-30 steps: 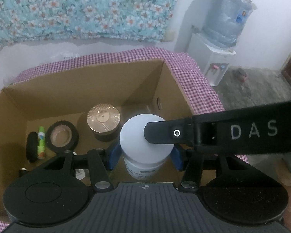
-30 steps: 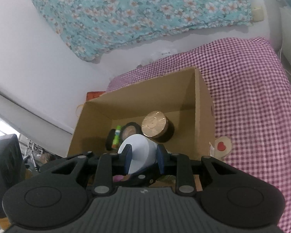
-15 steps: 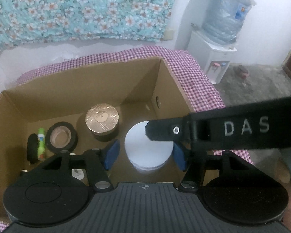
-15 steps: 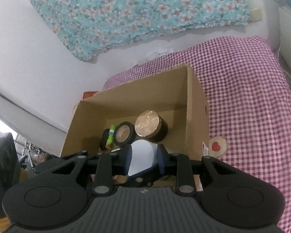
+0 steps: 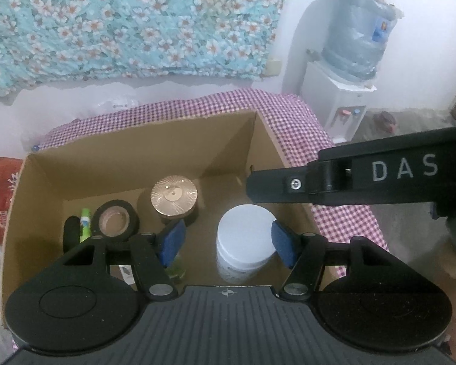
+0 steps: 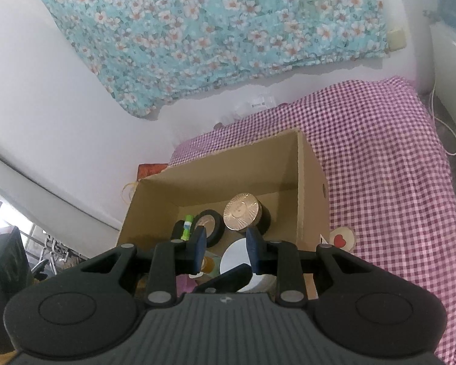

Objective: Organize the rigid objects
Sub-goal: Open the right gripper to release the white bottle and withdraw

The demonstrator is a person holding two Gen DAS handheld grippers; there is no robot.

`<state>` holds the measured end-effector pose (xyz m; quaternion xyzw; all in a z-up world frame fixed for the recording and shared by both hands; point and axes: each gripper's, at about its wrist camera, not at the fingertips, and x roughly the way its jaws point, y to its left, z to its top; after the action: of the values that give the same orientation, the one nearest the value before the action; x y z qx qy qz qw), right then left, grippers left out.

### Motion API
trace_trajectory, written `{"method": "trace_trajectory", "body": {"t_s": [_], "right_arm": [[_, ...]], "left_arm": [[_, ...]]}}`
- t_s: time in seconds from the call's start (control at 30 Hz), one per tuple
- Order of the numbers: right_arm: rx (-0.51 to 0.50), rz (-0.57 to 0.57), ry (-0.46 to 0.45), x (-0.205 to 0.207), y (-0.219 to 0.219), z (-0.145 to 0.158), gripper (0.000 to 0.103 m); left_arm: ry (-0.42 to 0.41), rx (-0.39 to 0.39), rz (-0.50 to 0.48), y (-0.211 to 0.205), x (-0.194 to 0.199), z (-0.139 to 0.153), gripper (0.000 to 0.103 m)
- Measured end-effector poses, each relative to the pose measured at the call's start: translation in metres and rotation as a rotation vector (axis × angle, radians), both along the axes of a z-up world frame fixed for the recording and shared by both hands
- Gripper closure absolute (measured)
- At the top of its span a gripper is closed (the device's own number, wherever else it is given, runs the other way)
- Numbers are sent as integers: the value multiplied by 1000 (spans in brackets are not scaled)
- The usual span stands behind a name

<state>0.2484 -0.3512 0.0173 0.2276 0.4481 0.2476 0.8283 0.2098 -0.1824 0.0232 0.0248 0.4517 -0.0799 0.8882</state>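
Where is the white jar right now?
In the left wrist view, the white jar stands inside the cardboard box, on its right side, just right of the gold-lidded jar.

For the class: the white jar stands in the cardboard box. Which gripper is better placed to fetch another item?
Probably the right gripper: open, empty, higher above the box. The left gripper, open, straddles the white jar.

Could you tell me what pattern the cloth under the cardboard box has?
Purple-and-white check cloth, clearest in the right wrist view.

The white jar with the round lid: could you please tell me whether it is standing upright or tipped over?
Upright. The white jar stands on the floor of the cardboard box, lid facing up, label below. The left claw is open around it.
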Motion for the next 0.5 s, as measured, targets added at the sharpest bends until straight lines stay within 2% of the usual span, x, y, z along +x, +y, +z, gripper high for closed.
{"method": "trace_trajectory", "body": {"t_s": [0.5], "right_arm": [[25, -28, -43, -32, -1, 27, 72]], "left_arm": [[-55, -9, 11, 13, -30, 31, 40]]}}
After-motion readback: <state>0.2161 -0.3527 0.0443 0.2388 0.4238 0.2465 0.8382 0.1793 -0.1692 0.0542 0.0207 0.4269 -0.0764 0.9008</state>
